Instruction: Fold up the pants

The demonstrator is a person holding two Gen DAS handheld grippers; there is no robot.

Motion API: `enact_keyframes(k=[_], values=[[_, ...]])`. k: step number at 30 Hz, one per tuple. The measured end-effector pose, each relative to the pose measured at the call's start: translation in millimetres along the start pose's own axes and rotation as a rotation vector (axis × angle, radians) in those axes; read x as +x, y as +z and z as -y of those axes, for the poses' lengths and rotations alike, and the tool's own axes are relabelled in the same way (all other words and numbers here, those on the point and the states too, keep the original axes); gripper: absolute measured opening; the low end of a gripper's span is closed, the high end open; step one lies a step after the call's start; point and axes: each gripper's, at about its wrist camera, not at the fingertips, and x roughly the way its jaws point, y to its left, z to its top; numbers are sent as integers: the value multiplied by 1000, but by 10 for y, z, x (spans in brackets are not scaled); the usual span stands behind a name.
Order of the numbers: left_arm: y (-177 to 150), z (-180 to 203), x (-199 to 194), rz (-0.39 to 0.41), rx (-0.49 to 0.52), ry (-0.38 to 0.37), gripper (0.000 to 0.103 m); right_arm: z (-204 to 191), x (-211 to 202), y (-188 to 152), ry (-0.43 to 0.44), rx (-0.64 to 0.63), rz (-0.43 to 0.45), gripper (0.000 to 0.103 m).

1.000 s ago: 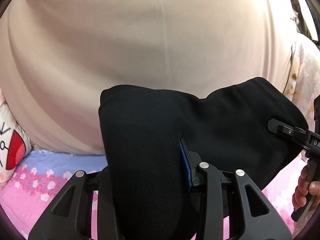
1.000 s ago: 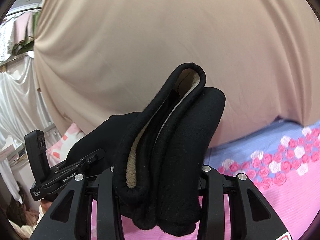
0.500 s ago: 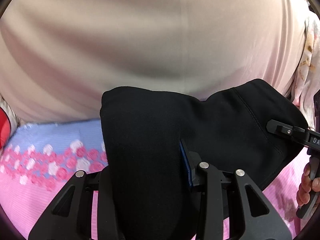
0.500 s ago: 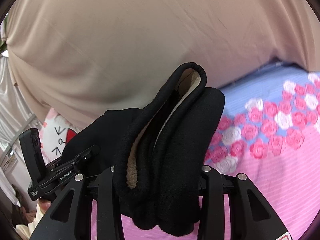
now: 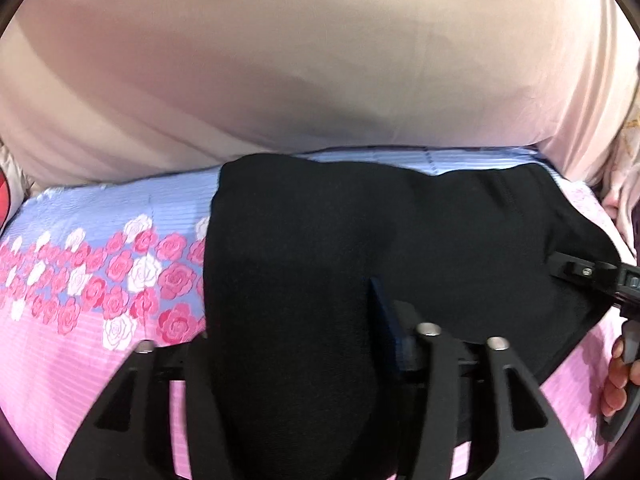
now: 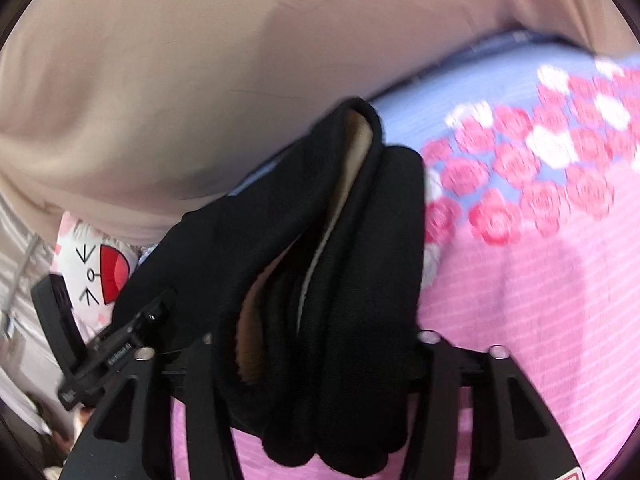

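My left gripper (image 5: 304,360) points down at the bed (image 5: 80,380), covered by a pink and blue sheet printed with roses. The black pants (image 5: 400,232) lie bunched between its fingers (image 5: 384,320) and spread rightward across the sheet. These fingers are opening; the blue pad on the right finger stands just beside the cloth, and I cannot tell whether the left finger, hidden by the cloth, touches it.

My right gripper (image 6: 320,364) has a thick folded stack of the pants between its fingers (image 6: 434,364), with the tan fleece lining (image 6: 248,336) showing along the hem. These fingers are opening too; the cloth fills the gap, its edges hidden behind both fingers.

Each view shows the other gripper at its border, with fingertips of a hand (image 5: 618,376) on its handle at lower right of the left view. A beige drape (image 5: 300,60) hangs behind the bed. A cartoon-face cushion (image 6: 96,268) sits at the left of the right view.
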Motion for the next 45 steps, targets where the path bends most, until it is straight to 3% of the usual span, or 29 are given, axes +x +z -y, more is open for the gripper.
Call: enact_keyframes(k=[1,2,5,8,10,11,13,15,19,21,22,23,25,27,31,33,35,39,45], values=[[3,-50,4,-1,-24,39,97,44,-6,-3,19,27,-11,57],[-8,-127,-7,-3,-58,109,98,69,-47,-7,32,37,-13,59],[-40,-315,-246,-10,-71,105,98,126,-276,-59,-9,54,-16,67],[-21,-501,-702,43,-70,152,98,92,-792,-127,-108,60,109,68],[147,-604,-917,81,-90,168,98,-249,-1129,-67,-189,-81,225,53],[293,-631,-1007,102,-120,179,98,-399,-1166,-32,-201,-131,238,36],[548,-581,-1082,132,-168,148,98,-826,-1075,113,-177,-238,230,27],[814,-484,-869,101,-186,99,98,-1118,-764,239,-120,-295,177,14],[892,-136,-237,-48,-186,53,98,-1251,142,429,-99,-276,62,13],[816,-74,135,-108,-166,133,98,-1109,444,497,-166,-244,48,12],[760,-111,307,-131,-160,178,98,-996,543,517,-214,-230,46,3],[719,-168,422,-145,-162,178,98,-764,635,549,-234,-185,31,0],[619,-414,590,-176,-257,38,98,-439,626,577,-76,-47,19,0],[586,-572,604,-182,-350,-27,98,-399,602,554,-50,-44,22,0],[617,-441,460,-139,-283,39,98,-519,548,460,-100,-66,48,0],[622,-347,253,-99,-223,101,98,-674,352,358,-111,-65,84,0],[572,-226,-80,-37,-155,159,98,-866,88,204,-131,-147,120,4],[448,-119,-436,-43,-84,206,98,-789,-169,15,-136,-170,121,4],[213,68,-691,-95,-58,192,98,-778,-411,-331,-214,-216,131,4]])
